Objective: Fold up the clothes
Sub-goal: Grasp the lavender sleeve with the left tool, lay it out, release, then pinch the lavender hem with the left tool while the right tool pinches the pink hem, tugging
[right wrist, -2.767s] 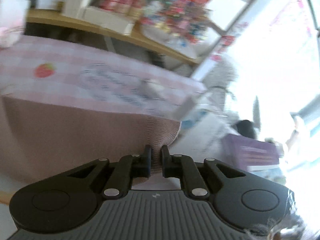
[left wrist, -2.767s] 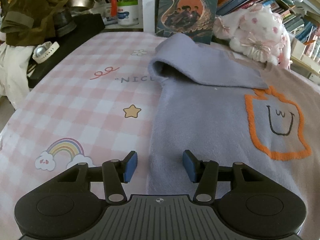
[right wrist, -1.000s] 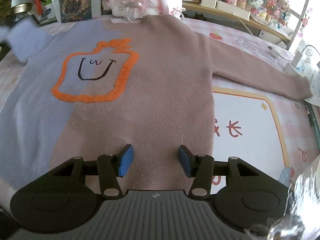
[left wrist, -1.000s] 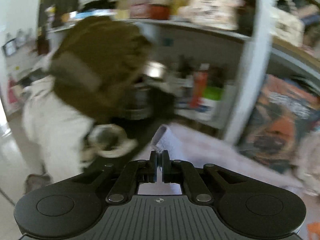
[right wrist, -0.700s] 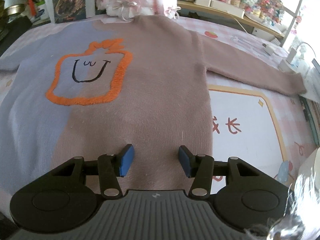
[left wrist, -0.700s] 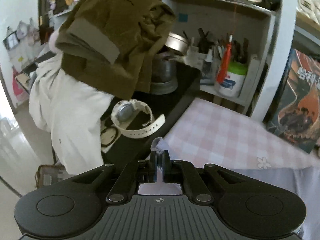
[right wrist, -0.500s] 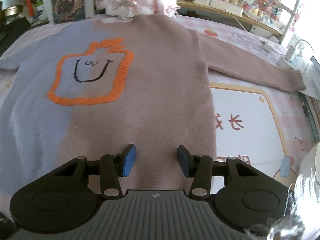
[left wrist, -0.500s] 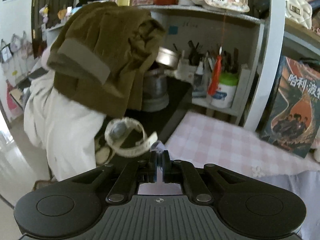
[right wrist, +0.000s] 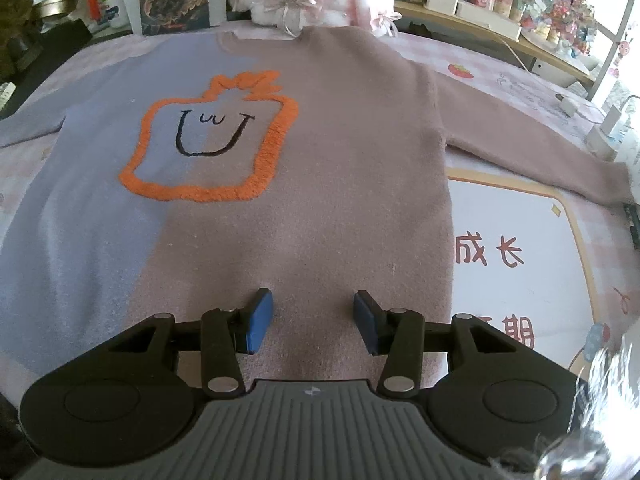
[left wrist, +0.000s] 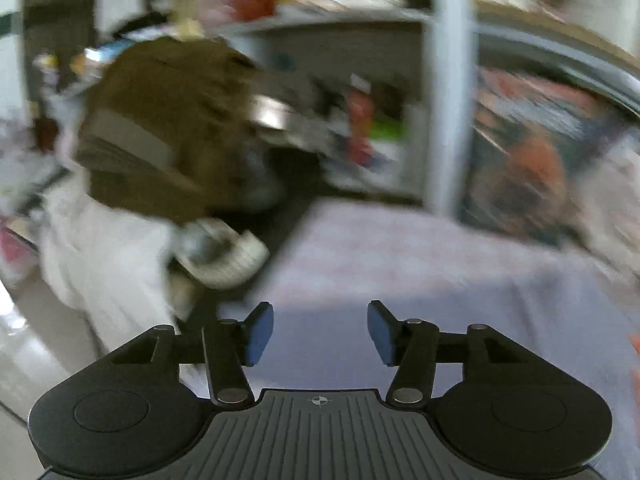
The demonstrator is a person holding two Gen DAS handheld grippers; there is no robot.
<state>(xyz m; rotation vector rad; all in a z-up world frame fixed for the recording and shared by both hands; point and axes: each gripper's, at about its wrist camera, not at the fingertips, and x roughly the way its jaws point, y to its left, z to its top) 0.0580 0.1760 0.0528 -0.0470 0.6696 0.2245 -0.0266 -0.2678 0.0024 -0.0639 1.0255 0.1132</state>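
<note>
On the table [right wrist: 520,240] the sweater [right wrist: 320,208] lay flat, sleeves outstretched, seemingly readied for folding, while the left gripper [left wrist: 320,330] and right gripper [right wrist: 313,318] hovered spread and empty.

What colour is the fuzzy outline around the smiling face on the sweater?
Orange outline, clearest in the right wrist view.

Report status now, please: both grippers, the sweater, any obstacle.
Left gripper open, empty. Right gripper open over hem. Sweater flat, both sleeves spread out. No obstacle on it.
</note>
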